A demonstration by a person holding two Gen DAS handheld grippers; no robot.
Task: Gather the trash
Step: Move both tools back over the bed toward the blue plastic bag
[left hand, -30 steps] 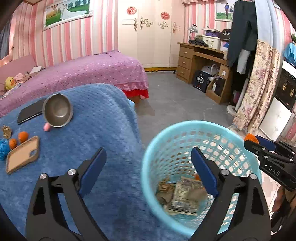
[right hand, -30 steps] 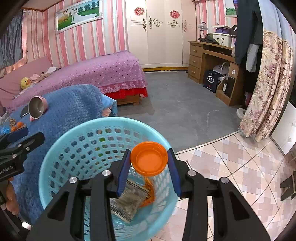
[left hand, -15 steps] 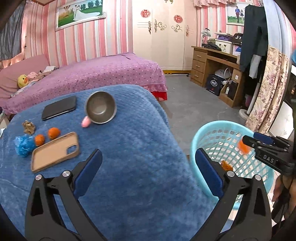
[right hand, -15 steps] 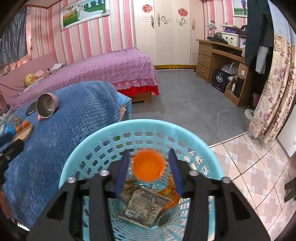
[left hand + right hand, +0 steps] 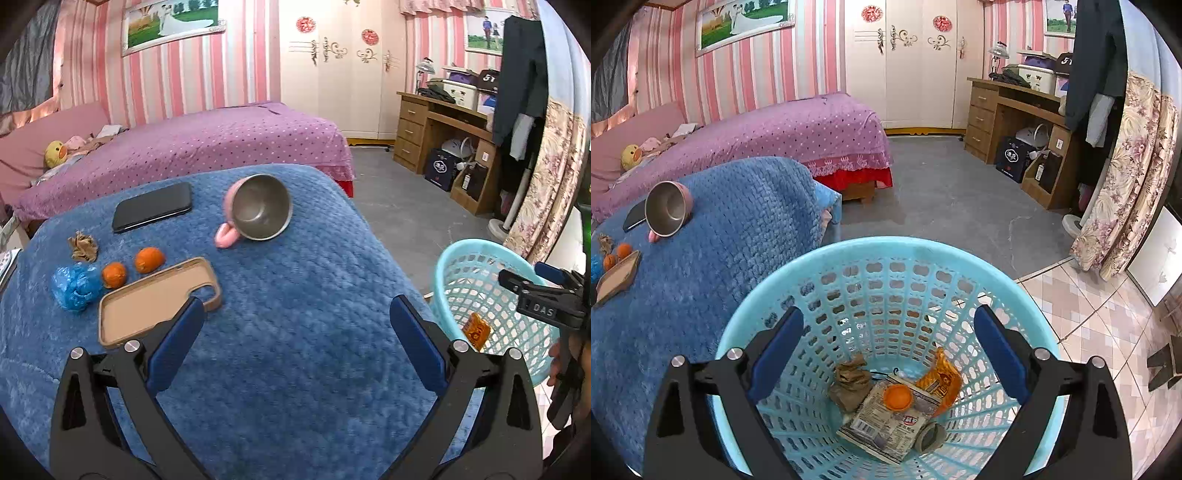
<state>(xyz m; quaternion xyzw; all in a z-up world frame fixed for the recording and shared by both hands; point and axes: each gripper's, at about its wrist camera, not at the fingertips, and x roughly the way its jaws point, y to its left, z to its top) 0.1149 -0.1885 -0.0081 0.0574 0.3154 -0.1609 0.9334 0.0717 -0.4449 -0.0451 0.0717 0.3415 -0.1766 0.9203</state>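
My right gripper (image 5: 886,347) is open and empty above the light blue trash basket (image 5: 849,254). In the basket lie an orange lid (image 5: 897,396), a printed wrapper (image 5: 886,424), an orange packet (image 5: 942,376) and crumpled brown paper (image 5: 851,380). My left gripper (image 5: 295,343) is open and empty over the blue blanket (image 5: 295,280). On the blanket's left lie a blue crumpled bag (image 5: 75,287), two orange peel pieces (image 5: 114,275) and a brown paper scrap (image 5: 83,246). The basket (image 5: 495,295) and right gripper (image 5: 546,295) show at the left wrist view's right.
On the blanket also lie a tipped pink metal cup (image 5: 258,212), a black phone (image 5: 153,206) and a tan phone case (image 5: 159,301). A purple bed (image 5: 207,136) stands behind. A wooden desk (image 5: 1015,110) and a flowered curtain (image 5: 1126,177) are at the right.
My right gripper opened and the orange lid dropped into the basket. My left gripper swung left from the basket to over the blanket.
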